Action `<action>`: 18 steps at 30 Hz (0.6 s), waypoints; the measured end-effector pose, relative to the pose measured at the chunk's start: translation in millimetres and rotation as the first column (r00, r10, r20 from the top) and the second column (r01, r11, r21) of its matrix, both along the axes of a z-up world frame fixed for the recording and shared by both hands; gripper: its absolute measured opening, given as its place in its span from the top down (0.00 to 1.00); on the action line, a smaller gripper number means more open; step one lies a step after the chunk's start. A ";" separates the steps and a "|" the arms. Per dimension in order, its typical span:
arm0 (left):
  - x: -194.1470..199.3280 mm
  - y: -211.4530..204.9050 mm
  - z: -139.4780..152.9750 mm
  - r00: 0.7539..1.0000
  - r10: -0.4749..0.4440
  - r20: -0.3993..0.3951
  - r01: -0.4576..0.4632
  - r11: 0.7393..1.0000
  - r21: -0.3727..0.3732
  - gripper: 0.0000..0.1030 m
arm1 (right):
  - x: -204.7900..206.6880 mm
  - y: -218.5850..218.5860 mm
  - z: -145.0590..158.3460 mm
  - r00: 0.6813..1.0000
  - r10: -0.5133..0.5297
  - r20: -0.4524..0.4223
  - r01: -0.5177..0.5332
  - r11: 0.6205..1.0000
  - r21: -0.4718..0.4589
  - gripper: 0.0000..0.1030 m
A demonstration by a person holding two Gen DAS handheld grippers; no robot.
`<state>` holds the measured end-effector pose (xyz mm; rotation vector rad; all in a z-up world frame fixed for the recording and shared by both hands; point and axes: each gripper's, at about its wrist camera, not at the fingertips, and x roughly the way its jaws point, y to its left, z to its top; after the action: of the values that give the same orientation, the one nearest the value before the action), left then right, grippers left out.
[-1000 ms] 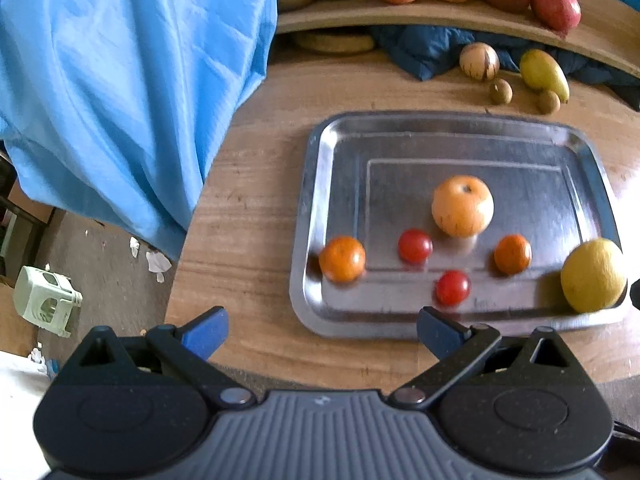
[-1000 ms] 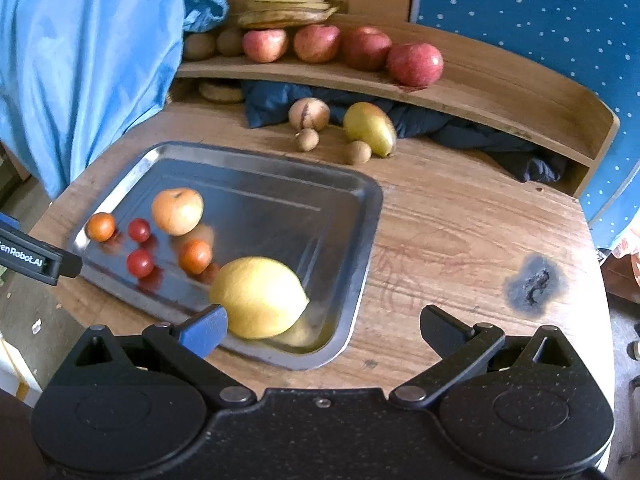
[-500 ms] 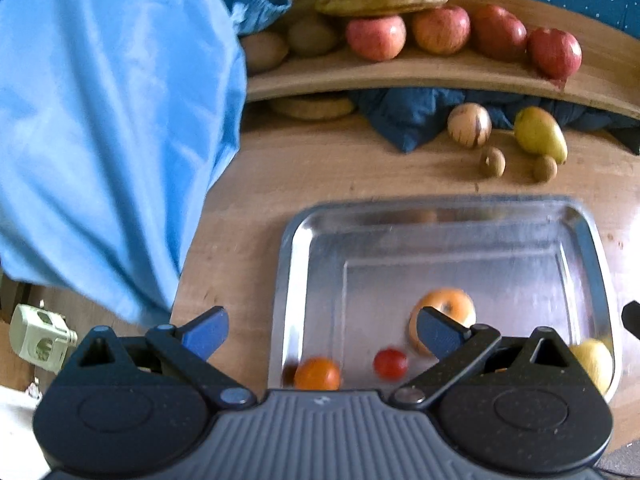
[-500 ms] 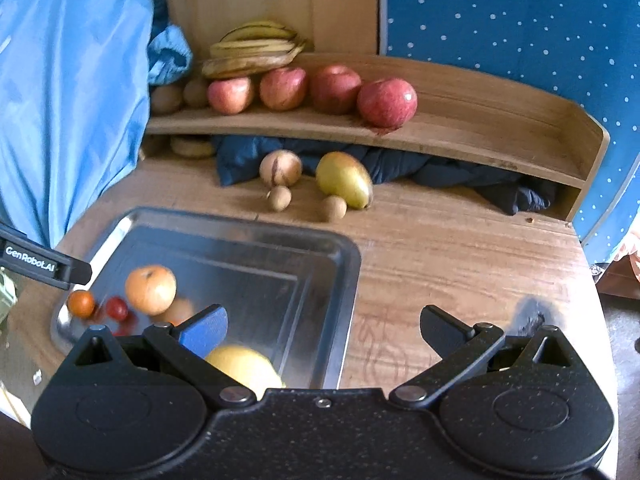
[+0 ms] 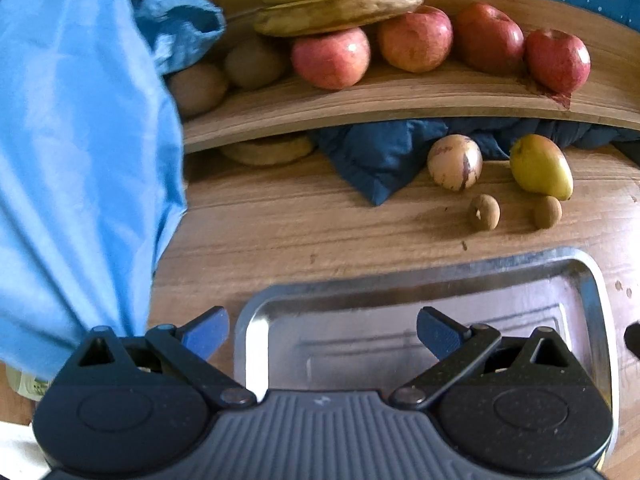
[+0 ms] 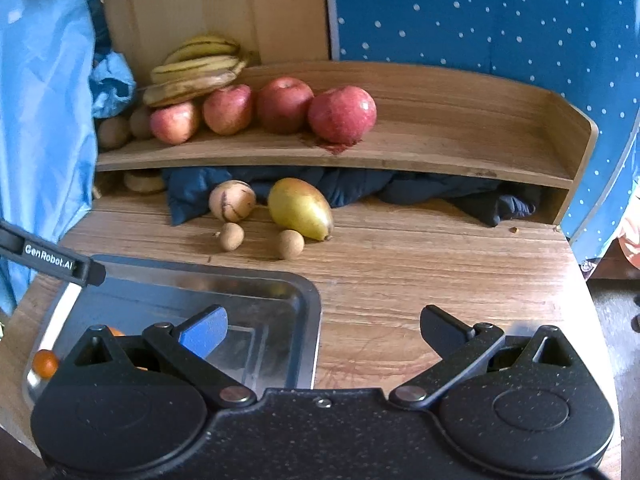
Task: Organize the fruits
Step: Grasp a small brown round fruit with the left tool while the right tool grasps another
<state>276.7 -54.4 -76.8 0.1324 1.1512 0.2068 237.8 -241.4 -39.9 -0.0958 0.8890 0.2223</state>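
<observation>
Fruits: loose mango point(image 6: 300, 208), round fruit point(image 6: 232, 200), two small brown ones on table beyond tray point(image 5: 592, 300). Both views now tilted up from tray toward shelf point(image 6: 400, 152). Left gripper point(image 5: 322, 334), right gripper point(image 6: 322, 330) spread, empty. Next pick likely among far loose fruits.

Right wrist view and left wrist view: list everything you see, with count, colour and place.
bananas: one bunch, yellow-brown, shelf left, resting on apples
apples: four, red, shelf
brown round fruits: two, shelf far left
mango: one, yellow-green, table under shelf
striped round fruit: one, beige, left of mango
small brown fruits: two, table before mango
dark blue cloth: one, under shelf
metal tray: one, silver, near table edge
small orange fruit: one, tray's left rim
light blue fabric: one, hanging left
left tongs: open, over tray
right tongs: open, empty
</observation>
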 end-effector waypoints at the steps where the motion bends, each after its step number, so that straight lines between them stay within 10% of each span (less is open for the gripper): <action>1: 6.1 -1.7 -2.5 1.000 -0.008 -0.005 0.008 1.000 -0.002 0.01 | 2.0 0.9 -2.3 1.000 -0.002 -0.007 0.002 1.000 -0.006 0.01; 18: 70.2 -29.3 -24.7 0.994 -0.106 0.036 0.110 0.980 -0.168 0.01 | 46.1 13.2 -27.3 0.996 -0.024 -0.091 0.020 0.999 -0.047 0.01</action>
<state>347.0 -83.7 -101.5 0.0408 1.1262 0.0135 283.9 -228.2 -67.2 -0.1191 0.9864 0.1872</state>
